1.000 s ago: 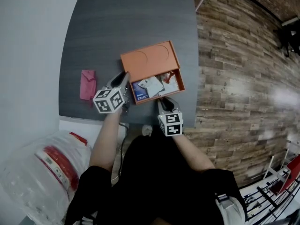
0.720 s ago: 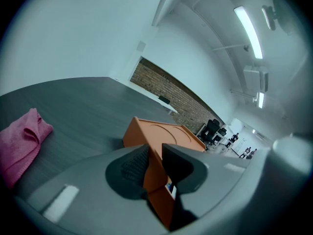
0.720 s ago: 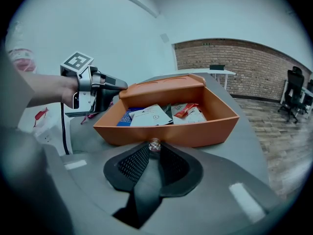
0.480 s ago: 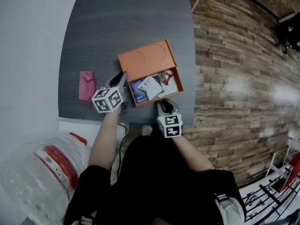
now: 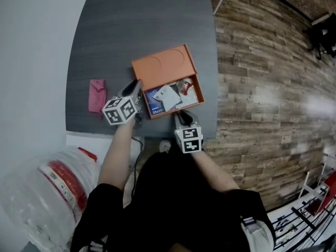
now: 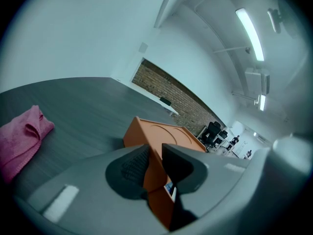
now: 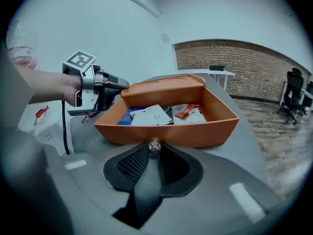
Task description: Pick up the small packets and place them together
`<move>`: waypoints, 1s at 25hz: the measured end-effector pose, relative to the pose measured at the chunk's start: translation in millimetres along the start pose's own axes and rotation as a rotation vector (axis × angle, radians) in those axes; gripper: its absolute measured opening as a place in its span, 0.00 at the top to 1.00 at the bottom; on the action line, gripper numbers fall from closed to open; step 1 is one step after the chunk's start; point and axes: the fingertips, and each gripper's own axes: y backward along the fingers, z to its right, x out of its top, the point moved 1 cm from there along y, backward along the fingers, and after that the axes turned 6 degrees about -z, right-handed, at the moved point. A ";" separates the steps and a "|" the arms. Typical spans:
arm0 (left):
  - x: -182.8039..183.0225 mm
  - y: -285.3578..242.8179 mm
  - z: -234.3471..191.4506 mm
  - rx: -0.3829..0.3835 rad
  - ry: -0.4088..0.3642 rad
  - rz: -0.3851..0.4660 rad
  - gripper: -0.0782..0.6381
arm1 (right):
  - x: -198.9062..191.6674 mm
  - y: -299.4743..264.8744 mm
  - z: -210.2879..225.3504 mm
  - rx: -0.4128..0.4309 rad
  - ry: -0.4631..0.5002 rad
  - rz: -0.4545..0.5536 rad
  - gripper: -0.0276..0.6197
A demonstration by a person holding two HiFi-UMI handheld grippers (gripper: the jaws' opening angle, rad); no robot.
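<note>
Right now the left gripper [image 6: 154,153] is clenched on the side wall of the orange box [image 5: 164,67]. The right gripper [image 7: 154,150] is pinched on the small knob [image 7: 154,143] at the box front. The packets [image 5: 169,95] lie piled inside the box's open half, on the gray table [image 5: 131,25]. A pink cloth [image 5: 97,94] lies left of the box, apart from it.

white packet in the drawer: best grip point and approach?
Probably pinch the white packet by its edge nearest the drawer front, coming straight down from above. It lies flat and topmost, partly over the blue packet, and the drawer's walls block any side approach.
</note>
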 end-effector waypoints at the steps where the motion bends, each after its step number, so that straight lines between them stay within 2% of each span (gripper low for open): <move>1: 0.2 -0.1 -0.2 0.002 0.000 0.001 0.78 | -0.1 0.2 -0.9 0.003 0.000 -0.003 0.84; 13: 0.2 0.4 -2.3 0.010 0.016 0.012 0.78 | -1.0 0.2 1.4 0.015 0.025 0.002 0.84; 16: -0.5 -0.5 -2.8 0.007 0.022 0.021 0.78 | -4.5 3.5 0.7 0.036 0.032 -0.012 0.75; 21: -0.4 -0.6 -3.5 0.010 0.030 0.057 0.78 | 9.0 29.0 14.8 0.020 0.067 0.028 0.75; 25: -1.3 -2.2 -4.3 0.018 0.026 0.066 0.78 | 40.8 51.9 29.3 -0.004 0.091 0.089 0.75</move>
